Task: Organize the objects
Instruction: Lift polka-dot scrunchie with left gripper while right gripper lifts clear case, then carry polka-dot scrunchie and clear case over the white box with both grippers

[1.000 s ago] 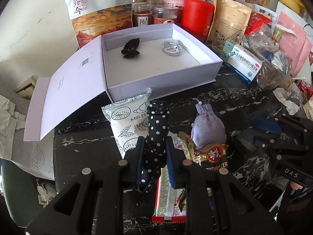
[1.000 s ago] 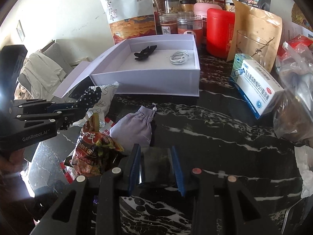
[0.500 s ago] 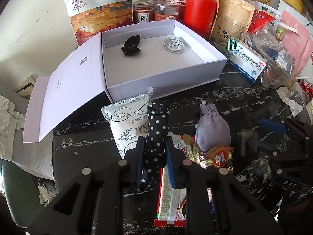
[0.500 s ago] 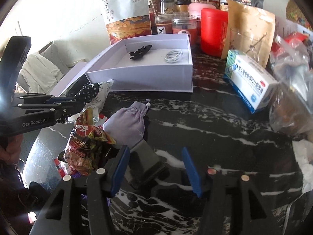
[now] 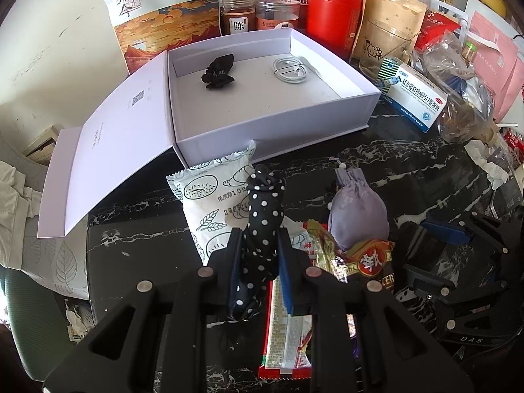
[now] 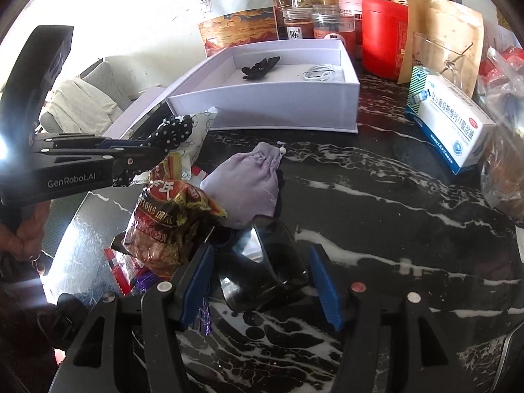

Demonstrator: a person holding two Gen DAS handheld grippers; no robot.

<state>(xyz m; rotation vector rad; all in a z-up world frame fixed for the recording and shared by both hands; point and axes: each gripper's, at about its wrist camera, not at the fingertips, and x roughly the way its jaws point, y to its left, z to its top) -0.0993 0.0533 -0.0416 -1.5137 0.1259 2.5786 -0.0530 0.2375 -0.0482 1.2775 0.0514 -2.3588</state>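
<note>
My left gripper [image 5: 257,239] is shut on a black cloth piece with white dots [image 5: 262,209], held just above the clutter; the right wrist view shows it at the left [image 6: 173,132]. The jaws of my right gripper [image 6: 260,252] are opening. A dark glossy flat object [image 6: 268,268] lies on the marble between them, and neither pad presses on it. An open white box [image 5: 271,127] stands behind, holding a black hair bow [image 5: 217,72] and a coiled white cable [image 5: 290,70]. A lilac drawstring pouch [image 6: 249,180] rests just beyond the dark object.
A crumpled red-gold snack bag [image 6: 170,209] and a white snack packet [image 5: 209,203] lie beside the pouch. At the right stands a blue-white medicine box [image 5: 416,98]. A red canister [image 5: 332,16], jars and bags line the back. The box lid [image 5: 108,150] hangs off the left.
The right gripper's jaws have spread from nearly closed around the dark object to wide apart. The left gripper still holds the dotted cloth in the same place.
</note>
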